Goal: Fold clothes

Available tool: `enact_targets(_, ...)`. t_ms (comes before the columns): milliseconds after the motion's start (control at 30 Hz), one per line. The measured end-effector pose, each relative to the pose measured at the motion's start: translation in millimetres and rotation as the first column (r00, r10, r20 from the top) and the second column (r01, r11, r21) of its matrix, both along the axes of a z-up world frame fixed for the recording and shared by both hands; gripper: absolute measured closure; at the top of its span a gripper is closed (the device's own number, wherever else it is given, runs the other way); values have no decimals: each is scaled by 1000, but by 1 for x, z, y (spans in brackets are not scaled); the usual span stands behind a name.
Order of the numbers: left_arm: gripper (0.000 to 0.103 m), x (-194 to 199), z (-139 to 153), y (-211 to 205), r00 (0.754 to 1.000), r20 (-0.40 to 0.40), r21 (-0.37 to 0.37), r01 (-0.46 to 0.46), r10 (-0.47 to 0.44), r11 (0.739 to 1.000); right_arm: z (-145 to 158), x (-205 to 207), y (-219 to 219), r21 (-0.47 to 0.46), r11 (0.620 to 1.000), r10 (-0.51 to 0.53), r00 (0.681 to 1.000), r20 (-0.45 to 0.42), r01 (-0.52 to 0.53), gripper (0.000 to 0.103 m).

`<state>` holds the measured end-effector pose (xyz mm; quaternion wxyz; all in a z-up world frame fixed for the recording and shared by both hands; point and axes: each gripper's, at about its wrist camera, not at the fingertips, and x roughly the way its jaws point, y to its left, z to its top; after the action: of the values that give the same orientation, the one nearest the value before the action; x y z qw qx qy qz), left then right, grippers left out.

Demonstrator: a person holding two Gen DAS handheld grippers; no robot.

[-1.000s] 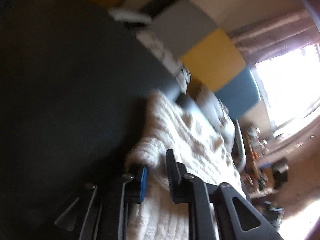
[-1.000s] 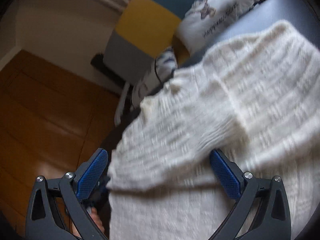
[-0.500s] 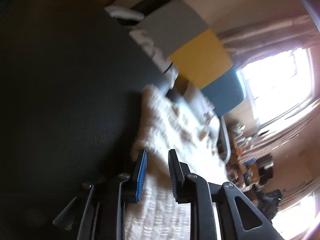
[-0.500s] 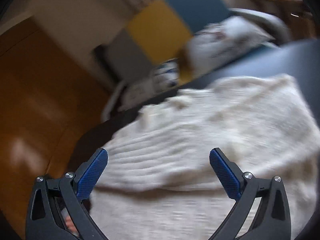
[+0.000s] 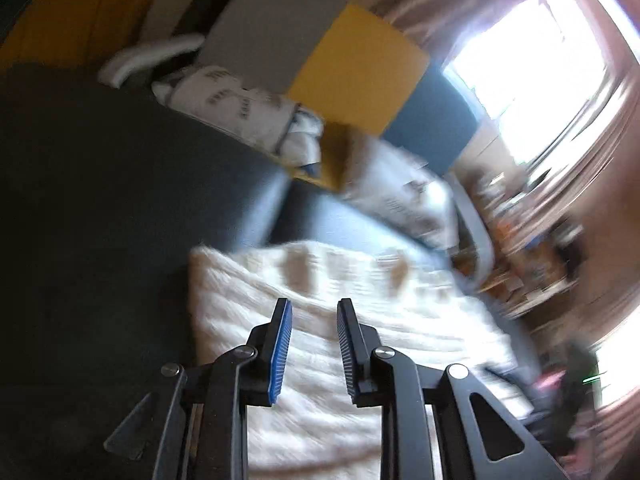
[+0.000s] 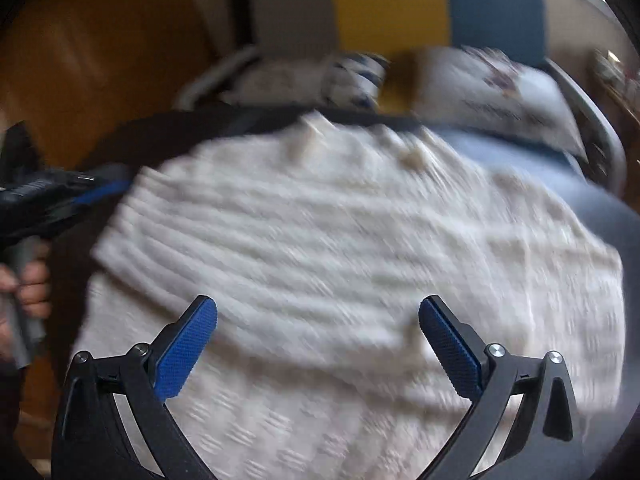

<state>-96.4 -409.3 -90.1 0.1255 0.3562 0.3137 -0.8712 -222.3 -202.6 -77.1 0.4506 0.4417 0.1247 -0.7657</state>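
Note:
A cream knitted sweater (image 5: 360,312) lies folded over on a dark padded surface (image 5: 100,200). My left gripper (image 5: 313,308) hovers above its left part. The jaws stand a narrow gap apart and nothing is pinched between the blue pads. In the right wrist view the sweater (image 6: 340,240) fills the middle, one layer lying over another. My right gripper (image 6: 318,308) is wide open above its near part and holds nothing. The left gripper (image 6: 60,196), in a person's hand (image 6: 32,292), shows at the sweater's left edge. Both views are blurred.
Printed white cushions (image 5: 248,108) (image 5: 400,192) lie along the far edge of the surface. Behind them are grey, yellow and blue panels (image 5: 360,60). A bright window (image 5: 520,60) and a cluttered shelf (image 5: 532,248) are at the right. A wooden floor (image 6: 100,60) lies beyond the left side.
The left gripper let go of the sweater's edge, opened a little and lifted back. The right gripper pulled back and rolled, still wide open. The sweater now lies flat.

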Motion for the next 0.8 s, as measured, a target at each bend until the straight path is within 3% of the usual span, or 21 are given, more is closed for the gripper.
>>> enact_targets(67, 81, -17, -14, 5, 993, 95, -32, 72, -69, 997, 3, -3, -16, 20, 999, 43, 999, -25, -42, 0)
enact_targets(133, 80, -34, -33, 14, 962, 223, -113, 185, -156, 976, -7, -12, -30, 102, 993, 52, 998, -16, -50, 0)
enact_targets(200, 79, -36, -30, 24, 959, 227, -221, 218, -167, 951, -22, -22, -36, 190, 981, 32, 999, -19, -28, 0)
enact_targets(233, 81, -37, -28, 26, 959, 226, -224, 225, -174, 948, -24, -25, -35, 196, 980, 24, 1000, -16, -20, 0)
enact_targets(300, 82, -30, -14, 32, 972, 99, -214, 232, -215, 949, -20, -27, -31, 165, 986, 16, 1000, -5, -15, 0)
enact_targets(367, 82, -34, -4, 37, 962, 46, -198, 273, -269, 941, -15, -23, -28, 130, 991, 33, 999, -2, -33, 0)
enact_targets(433, 82, -49, -3, 50, 937, 43, -210, 347, -346, 914, -12, -21, -30, 100, 991, 86, 996, 6, -86, 0)
enact_targets(500, 82, -71, -12, 71, 902, 107, -233, 432, -419, 871, -9, -18, -32, 70, 987, 143, 990, 15, -144, 0)
enact_targets(533, 82, -75, -15, 75, 895, 131, -237, 445, -426, 864, -11, -19, -33, 91, 984, 153, 988, 11, -154, 0)
enact_targets(600, 79, -94, -32, 74, 902, 201, -251, 424, -382, 870, -24, -28, -32, 182, 978, 105, 994, -7, -102, 0)
enact_targets(633, 79, -98, -33, 69, 919, 175, -220, 385, -352, 896, -26, -33, -28, 165, 983, 77, 997, 5, -76, 0)
enact_targets(733, 82, -90, -24, 60, 935, 103, -112, 349, -339, 930, -26, -29, -21, 138, 986, 87, 996, 21, -89, 0)
enact_targets(800, 82, -82, -14, 60, 928, 46, -107, 372, -370, 922, -20, -28, -18, 125, 984, 124, 991, 44, -128, 0)
